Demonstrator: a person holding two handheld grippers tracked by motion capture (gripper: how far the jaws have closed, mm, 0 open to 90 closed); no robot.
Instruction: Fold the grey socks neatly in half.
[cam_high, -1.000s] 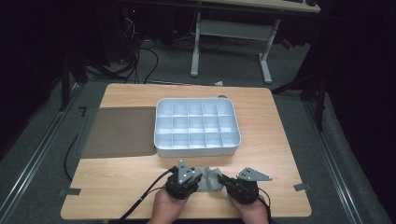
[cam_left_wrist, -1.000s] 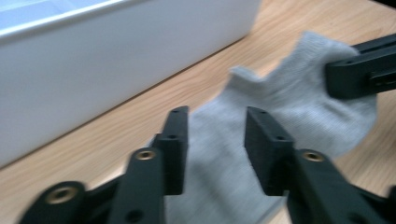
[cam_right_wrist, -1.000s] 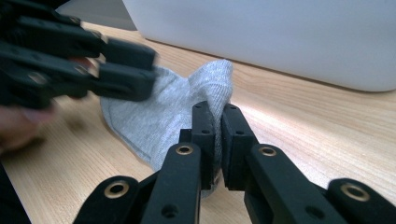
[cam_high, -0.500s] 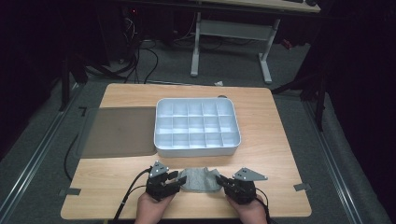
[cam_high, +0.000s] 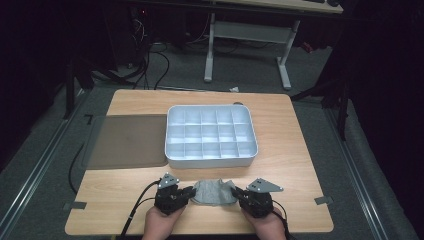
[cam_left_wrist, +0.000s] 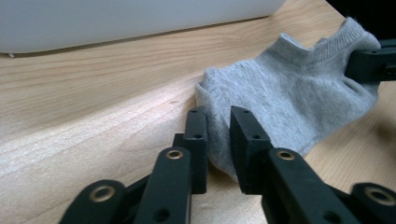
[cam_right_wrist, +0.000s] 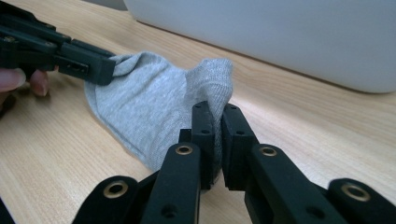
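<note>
High view, sock: a small grey sock (cam_high: 214, 192) lies on the wooden table (cam_high: 300, 165), stretched between the 2 grippers, on the near side of a white compartment tray (cam_high: 210, 137).
High view, left gripper: the left gripper (cam_high: 186, 194) now sits at the sock's left end; a second ago it was closer in, over the cloth, and it has since slid outward and slightly down.
High view, right gripper: the right gripper (cam_high: 239, 195) has kept its place at the sock's right end.
Left gripper view: the jaws have just been closing and stand narrow, with a fold of the sock's edge (cam_left_wrist: 219, 140) between them, apparently pinched.
Right gripper view: the jaws are clamped tight on a raised pleat of sock (cam_right_wrist: 215, 93); the other gripper grips the far end, just ahead and left.
Meaning: both ends now look held, so the sock seems ready to be lifted or pulled flat.
</note>
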